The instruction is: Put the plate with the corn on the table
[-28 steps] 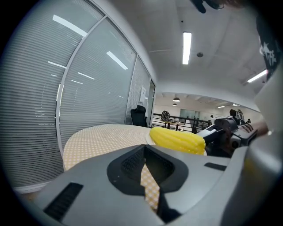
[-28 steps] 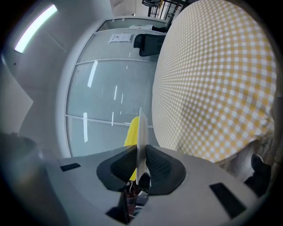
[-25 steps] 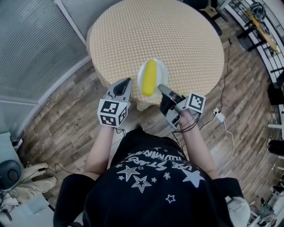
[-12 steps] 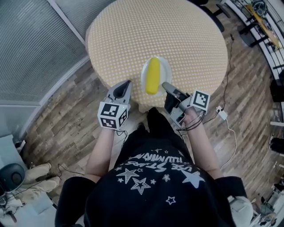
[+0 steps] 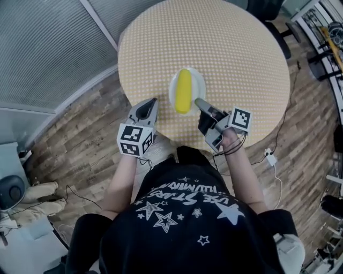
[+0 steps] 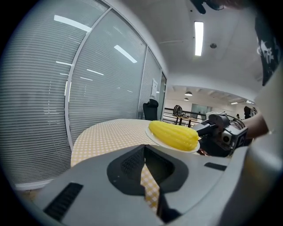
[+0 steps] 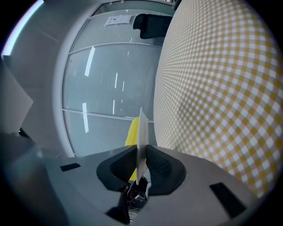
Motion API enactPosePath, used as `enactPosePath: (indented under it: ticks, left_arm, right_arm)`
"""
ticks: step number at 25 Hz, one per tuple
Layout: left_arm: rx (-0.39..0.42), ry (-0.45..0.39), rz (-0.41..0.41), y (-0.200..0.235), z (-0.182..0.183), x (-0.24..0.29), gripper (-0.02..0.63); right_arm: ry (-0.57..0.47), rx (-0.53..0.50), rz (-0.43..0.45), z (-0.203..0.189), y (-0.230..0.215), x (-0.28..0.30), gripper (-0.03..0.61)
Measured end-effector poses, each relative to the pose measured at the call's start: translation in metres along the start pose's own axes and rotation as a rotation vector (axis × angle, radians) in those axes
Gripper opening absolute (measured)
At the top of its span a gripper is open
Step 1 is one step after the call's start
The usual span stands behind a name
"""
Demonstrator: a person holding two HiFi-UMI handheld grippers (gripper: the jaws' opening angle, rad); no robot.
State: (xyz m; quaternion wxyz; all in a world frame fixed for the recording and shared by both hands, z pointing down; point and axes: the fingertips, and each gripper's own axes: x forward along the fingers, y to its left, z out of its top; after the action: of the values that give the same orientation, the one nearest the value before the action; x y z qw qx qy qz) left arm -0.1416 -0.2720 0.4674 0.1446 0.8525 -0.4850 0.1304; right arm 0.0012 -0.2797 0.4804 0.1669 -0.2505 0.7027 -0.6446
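A yellow corn cob (image 5: 183,91) lies on a small white plate (image 5: 196,81) over the near part of the round checked table (image 5: 214,43). My right gripper (image 5: 199,102) is shut on the plate's near rim. In the right gripper view the plate (image 7: 142,137) stands edge-on between the jaws, with the corn (image 7: 131,132) behind it. In the left gripper view the corn (image 6: 173,135) and plate (image 6: 151,137) appear held slightly above the tablecloth. My left gripper (image 5: 151,101) is shut and empty at the table's near-left edge, a little left of the plate.
A glass wall with blinds (image 5: 43,59) runs along the left. Wood floor (image 5: 80,134) surrounds the table, with a cable and white plug block (image 5: 270,159) at the right. A dark chair (image 5: 268,10) stands beyond the table. The person's body fills the lower head view.
The right gripper has carried the plate with the corn farther in over the table. The left gripper has kept its place beside the table edge.
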Motion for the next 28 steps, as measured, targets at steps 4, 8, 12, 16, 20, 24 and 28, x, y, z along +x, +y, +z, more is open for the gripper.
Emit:
enactPosePath:
  ticks: [4,8,12,16,20,24,28]
  left_arm:
    - [-0.014,0.003,0.033,0.013,0.005,0.017,0.008]
    - [-0.015,0.004,0.054,0.022,0.012,0.037,0.008]
    - [-0.030,0.027,0.076,0.042,0.019,0.076,0.008]
    - [-0.032,0.040,0.100,0.049,0.022,0.089,0.008]
    - [-0.041,0.039,0.134,0.054,0.023,0.094,0.008]
    - [-0.046,0.048,0.164,0.060,0.021,0.101,0.008]
    - [-0.045,0.061,0.186,0.057,0.017,0.109,0.008]
  right_arm:
    - [0.033,-0.002,-0.001,0.021,-0.006,0.017,0.055]
    - [0.068,-0.014,-0.024,0.042,-0.016,0.030,0.055]
    - [0.110,-0.011,-0.040,0.074,-0.033,0.054,0.055]
    - [0.134,0.006,-0.035,0.086,-0.045,0.065,0.057]
    - [0.159,0.005,-0.037,0.091,-0.056,0.075,0.055]
    - [0.186,-0.013,-0.043,0.094,-0.068,0.084,0.055]
    - [0.191,0.003,-0.035,0.094,-0.079,0.086,0.055]
